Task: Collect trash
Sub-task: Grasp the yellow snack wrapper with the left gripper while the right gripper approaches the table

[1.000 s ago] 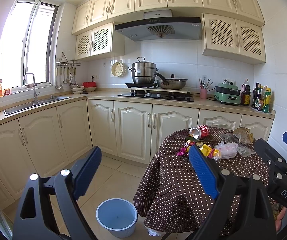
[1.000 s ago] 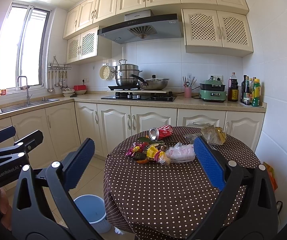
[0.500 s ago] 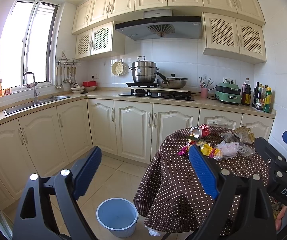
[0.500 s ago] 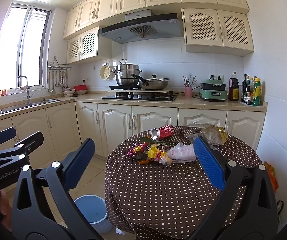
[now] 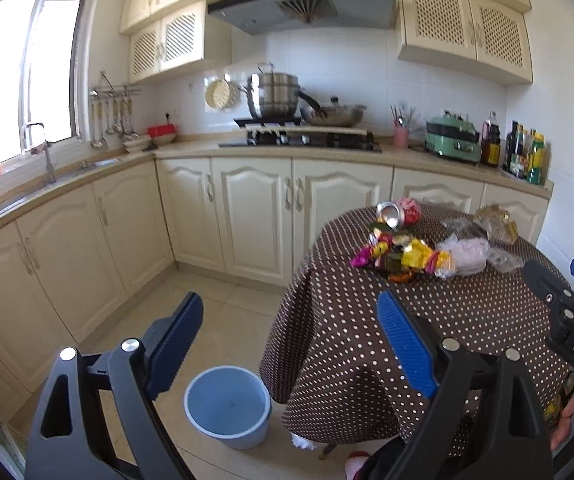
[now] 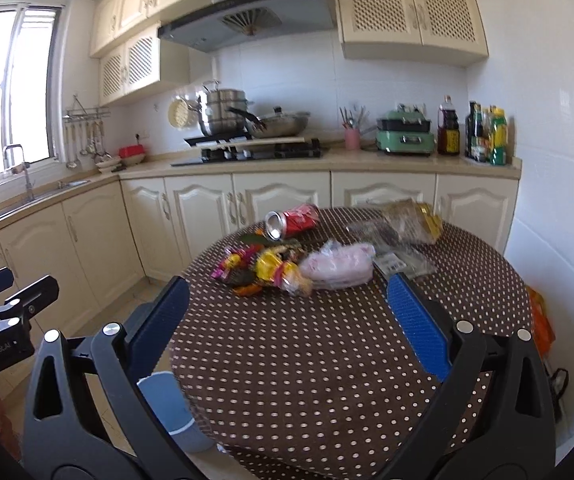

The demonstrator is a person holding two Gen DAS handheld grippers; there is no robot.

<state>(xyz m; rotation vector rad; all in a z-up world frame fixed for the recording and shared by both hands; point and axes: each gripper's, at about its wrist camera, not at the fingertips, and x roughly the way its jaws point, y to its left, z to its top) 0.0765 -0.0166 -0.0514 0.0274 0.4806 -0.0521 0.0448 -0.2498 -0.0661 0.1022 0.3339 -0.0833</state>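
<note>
Left tool [image 5: 287,344] wide open and empty above the floor, right tool [image 6: 287,316] wide open and empty over the dotted desk [image 6: 327,360], blue bucket [image 5: 227,412] on the floor beside the desk, candy wrappers [image 6: 263,266], pink bag [image 6: 337,266], red can [image 6: 293,220] on its side farther back on the desk.

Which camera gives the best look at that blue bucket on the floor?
The left wrist view: the blue bucket shows whole, open mouth visible, beside the table. In the right wrist view, the right gripper's finger and the tablecloth hide most of it.
</note>
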